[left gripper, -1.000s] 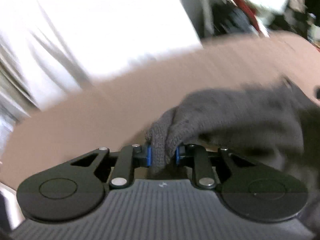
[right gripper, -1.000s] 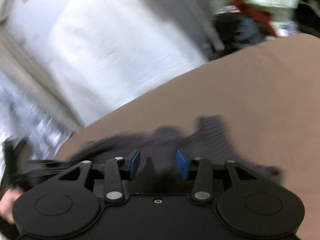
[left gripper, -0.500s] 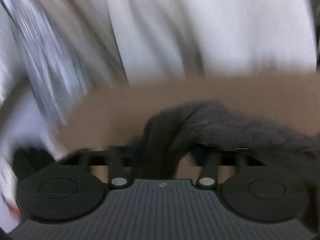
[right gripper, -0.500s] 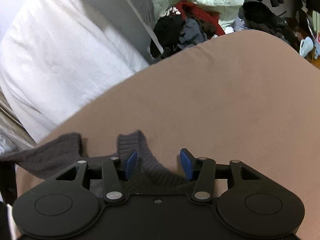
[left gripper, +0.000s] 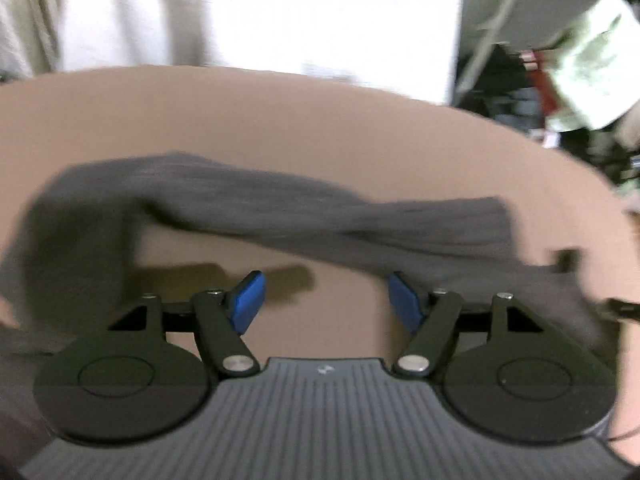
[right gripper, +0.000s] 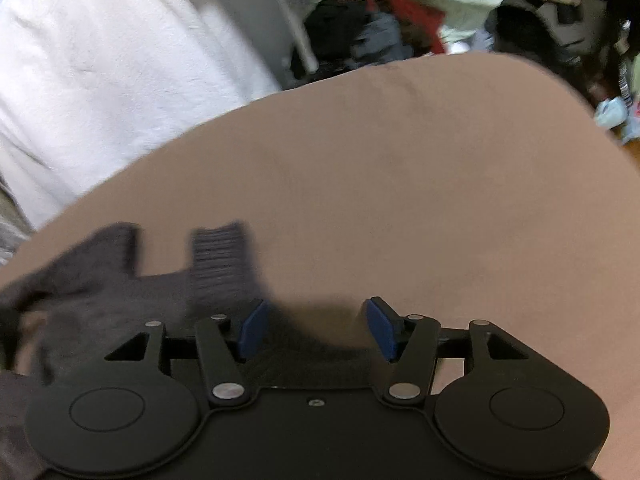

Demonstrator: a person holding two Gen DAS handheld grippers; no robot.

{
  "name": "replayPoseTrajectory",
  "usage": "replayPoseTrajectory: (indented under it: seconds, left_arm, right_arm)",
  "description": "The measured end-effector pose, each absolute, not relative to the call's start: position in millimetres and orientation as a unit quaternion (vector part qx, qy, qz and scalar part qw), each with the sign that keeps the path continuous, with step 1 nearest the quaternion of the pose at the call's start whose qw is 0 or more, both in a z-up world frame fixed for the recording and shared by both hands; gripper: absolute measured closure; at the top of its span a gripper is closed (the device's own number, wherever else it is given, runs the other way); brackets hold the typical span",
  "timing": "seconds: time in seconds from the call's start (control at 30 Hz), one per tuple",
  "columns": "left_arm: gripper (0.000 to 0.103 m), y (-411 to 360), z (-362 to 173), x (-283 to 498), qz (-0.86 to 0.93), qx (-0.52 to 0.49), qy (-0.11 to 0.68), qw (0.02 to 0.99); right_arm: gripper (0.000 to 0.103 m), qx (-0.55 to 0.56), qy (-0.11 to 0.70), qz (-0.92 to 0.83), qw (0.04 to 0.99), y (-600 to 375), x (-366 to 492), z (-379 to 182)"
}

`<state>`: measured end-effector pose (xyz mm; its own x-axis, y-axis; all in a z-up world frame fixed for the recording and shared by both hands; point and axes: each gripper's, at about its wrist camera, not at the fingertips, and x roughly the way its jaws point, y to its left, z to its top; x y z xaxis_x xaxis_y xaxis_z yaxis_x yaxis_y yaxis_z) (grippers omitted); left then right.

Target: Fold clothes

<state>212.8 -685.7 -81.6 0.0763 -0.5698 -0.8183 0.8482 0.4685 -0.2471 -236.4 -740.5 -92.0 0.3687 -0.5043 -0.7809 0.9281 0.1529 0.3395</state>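
1. Across the smooth tan-brown bench [left gripper: 320,128], a dark grey ribbed knit garment [left gripper: 280,204] lies stretched sideways, soft and rumpled, and blurred in the left wrist view.
2. Left gripper [left gripper: 326,300] sits low over the bench with its blue-padded fingers [left gripper: 249,295] spread wide apart, nothing between them, just bare tan surface and a shadow.
3. A long band of that knit arcs in front of the left gripper, drooping thicker at the left edge and running off toward the right, where it passes just behind the right-hand blue pad.
4. Over to the right wrist view: right gripper [right gripper: 316,330] is also spread wide, blue pads [right gripper: 252,330] parted, gripping nothing.
5. Grey knit here bunches at the lower left [right gripper: 120,292]; a ribbed rectangular tab stands out clearly, with a second blurred flap beside it, both flat on the bench.
6. Some knit sits in shadow between the parted fingers, close to the gripper body; whether it touches the pads, I cannot tell.
7. Beyond the bench's rounded far edge, a white crinkled fabric mass [right gripper: 100,72] fills the left, and a jumbled heap of pale green, red and dark clothes [right gripper: 400,12] sits at the top.
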Motion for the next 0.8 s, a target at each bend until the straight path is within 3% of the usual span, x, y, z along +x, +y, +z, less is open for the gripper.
replayPoseTrajectory:
  seconds: [0.13, 0.4, 0.5, 0.57, 0.6, 0.63, 0.67, 0.7, 0.73, 0.77, 0.8]
  left_arm:
    - [0.021, -705.0, -86.7, 184.8, -0.546, 0.154, 0.481, 0.668]
    - [0.013, -729.4, -132.7, 145.7, -0.539, 0.237, 0.506, 0.631]
    - [0.01, -734.0, -142.7, 142.0, -0.533, 0.246, 0.507, 0.631]
    - [0.011, -738.4, -143.6, 138.3, -0.532, 0.244, 0.497, 0.64]
    - [0.017, -740.6, -144.4, 135.8, -0.533, 0.247, 0.491, 0.643]
    - [0.046, -745.2, -145.1, 130.8, -0.54, 0.274, 0.474, 0.639]
    - [0.061, -749.3, -145.1, 125.6, -0.547, 0.298, 0.456, 0.636]
    - [0.082, -750.1, -140.2, 119.7, -0.555, 0.313, 0.435, 0.636]
    - [0.095, -751.0, -135.3, 113.8, -0.562, 0.328, 0.414, 0.636]
    - [0.095, -752.0, -130.1, 108.2, -0.567, 0.341, 0.394, 0.637]
    - [0.095, -754.3, -122.6, 104.9, -0.566, 0.346, 0.378, 0.646]
  right_arm:
    - [0.041, 0.42, 0.25, -0.507, 0.71, -743.1, -259.7, -90.6]
    - [0.041, 0.455, 0.243, -0.415, 0.749, -743.7, -250.3, -98.9]
    - [0.033, 0.405, 0.29, -0.426, 0.755, -739.0, -228.0, -101.9]
    - [0.02, 0.375, 0.306, -0.437, 0.758, -736.1, -213.0, -105.5]
    - [0.01, 0.365, 0.304, -0.439, 0.762, -735.0, -206.5, -107.4]
    - [0.006, 0.344, 0.311, -0.441, 0.768, -731.5, -198.3, -109.6]
    - [0.006, 0.323, 0.318, -0.442, 0.774, -727.9, -190.0, -111.8]
    - [0.009, 0.298, 0.327, -0.443, 0.78, -724.3, -180.9, -113.6]
    - [0.032, 0.27, 0.335, -0.436, 0.79, -721.0, -170.5, -113.4]
    - [0.052, 0.26, 0.331, -0.418, 0.805, -719.6, -164.0, -111.6]
    - [0.089, 0.252, 0.327, -0.408, 0.815, -718.6, -160.3, -109.6]
